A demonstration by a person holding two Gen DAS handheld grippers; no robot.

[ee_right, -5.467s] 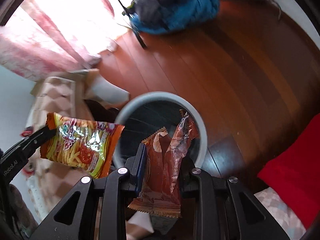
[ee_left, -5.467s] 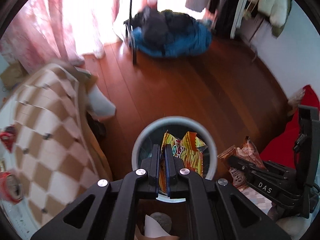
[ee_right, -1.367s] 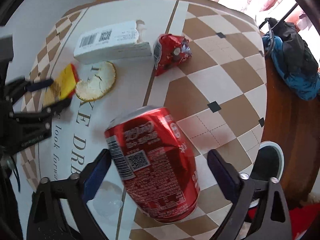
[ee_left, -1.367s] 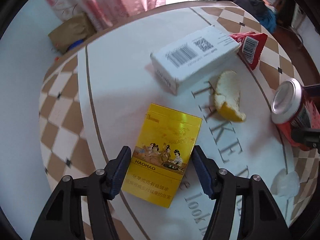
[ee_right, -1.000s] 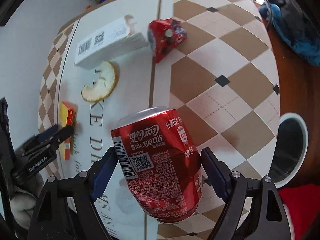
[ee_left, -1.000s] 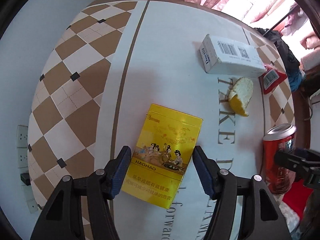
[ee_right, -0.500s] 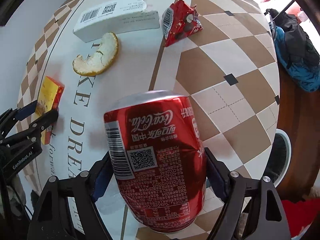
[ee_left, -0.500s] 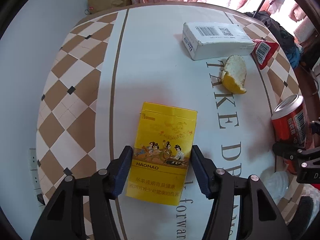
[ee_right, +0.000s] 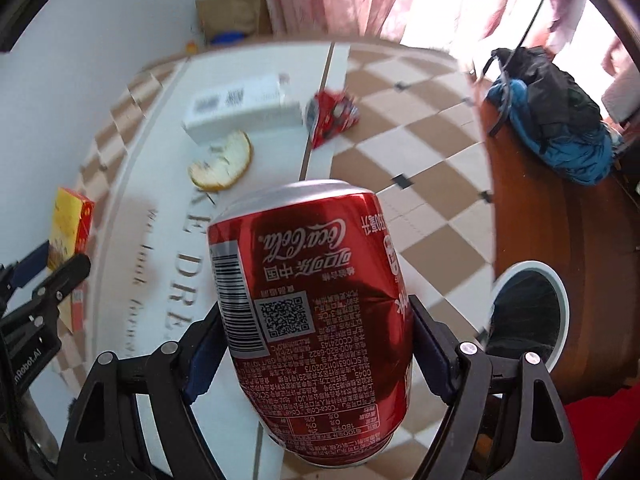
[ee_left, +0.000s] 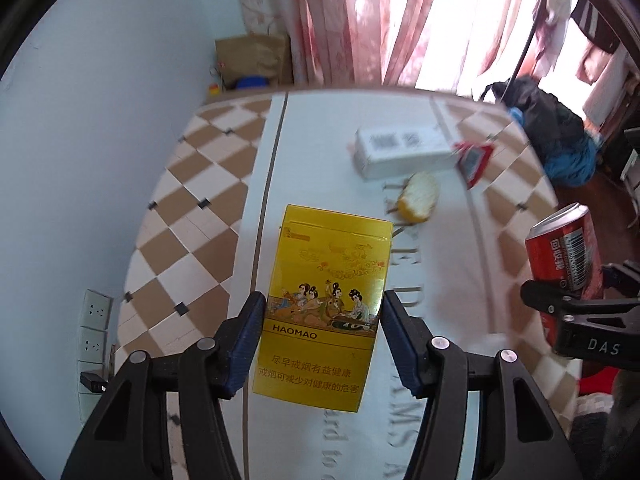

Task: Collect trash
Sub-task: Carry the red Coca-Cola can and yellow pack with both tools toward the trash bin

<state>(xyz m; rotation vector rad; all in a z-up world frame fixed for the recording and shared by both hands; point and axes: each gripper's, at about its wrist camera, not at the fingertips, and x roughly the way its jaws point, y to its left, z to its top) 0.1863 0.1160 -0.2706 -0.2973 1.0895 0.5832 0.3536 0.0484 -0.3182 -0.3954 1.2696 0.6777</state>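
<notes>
Left wrist view shows the yellow cigarette pack face on, with its printed figures and the word HAOMAO, pinched at its lower half between the two blue pads of the left gripper and lifted off the table. The right wrist view shows that same pack only edge on at the far left, but it alone takes in the round bin on the wooden floor beside the table. There the red soda can fills the middle, upside down by its lettering, clamped across its dented body by the right gripper, held above the table edge with the bin down to its right. In the left view the can appears small at the right margin, tilted in the other tool's black fingers. Both views show a white box, a piece of orange peel just in front of it and a crumpled red wrapper at its end, all lying on the table, well apart from both grippers
</notes>
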